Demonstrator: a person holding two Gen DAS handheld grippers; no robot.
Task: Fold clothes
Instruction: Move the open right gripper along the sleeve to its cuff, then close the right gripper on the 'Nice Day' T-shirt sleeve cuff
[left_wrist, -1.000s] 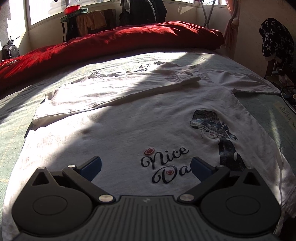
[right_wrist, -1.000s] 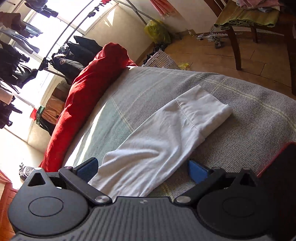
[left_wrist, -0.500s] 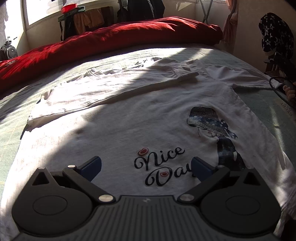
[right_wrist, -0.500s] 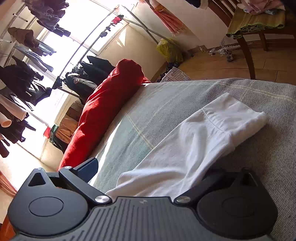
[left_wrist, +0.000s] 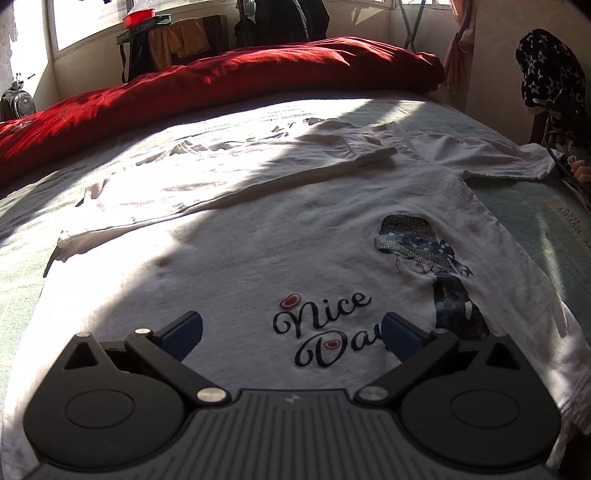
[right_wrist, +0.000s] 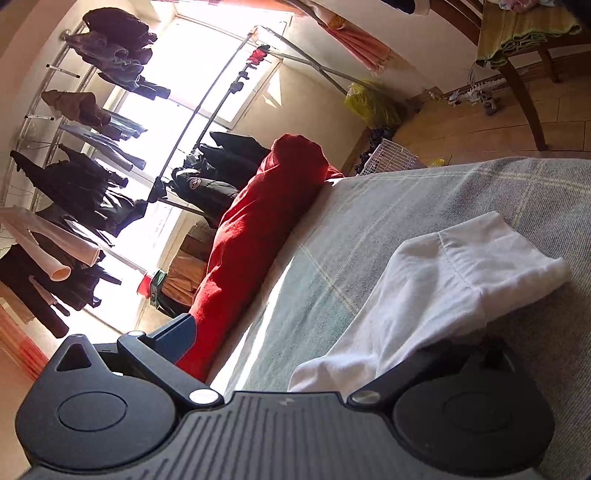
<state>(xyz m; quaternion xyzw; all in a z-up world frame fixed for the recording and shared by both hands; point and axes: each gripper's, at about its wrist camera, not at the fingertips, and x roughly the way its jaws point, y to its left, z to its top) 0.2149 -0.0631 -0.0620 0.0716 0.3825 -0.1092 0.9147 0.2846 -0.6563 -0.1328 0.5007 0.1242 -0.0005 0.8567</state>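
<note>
A white T-shirt (left_wrist: 295, 236) printed "Nice Day" lies flat on the grey-green bed (left_wrist: 535, 221). Its left side and one sleeve are folded across the chest. My left gripper (left_wrist: 291, 330) hovers open over the shirt's lower part, blue pads on either side of the lettering, holding nothing. The other sleeve (left_wrist: 495, 158) stretches toward the bed's right edge, where a person's fingers (left_wrist: 580, 170) show. In the right wrist view that sleeve (right_wrist: 443, 280) lies over my right gripper's (right_wrist: 291, 332) right finger and hides it. The left finger (right_wrist: 177, 332) stands clear, so the jaws are spread.
A rolled red duvet (left_wrist: 221, 85) runs along the bed's far side. Beyond it, a rack of hanging clothes (right_wrist: 92, 155) stands at the window. A wooden chair (right_wrist: 524, 62) and a wire basket (right_wrist: 391, 158) are on the floor. A dark starred garment (left_wrist: 546, 70) hangs right.
My right gripper tipped upward and slid its right finger beneath the sleeve, which now covers that pad. The left gripper barely shifted over the shirt.
</note>
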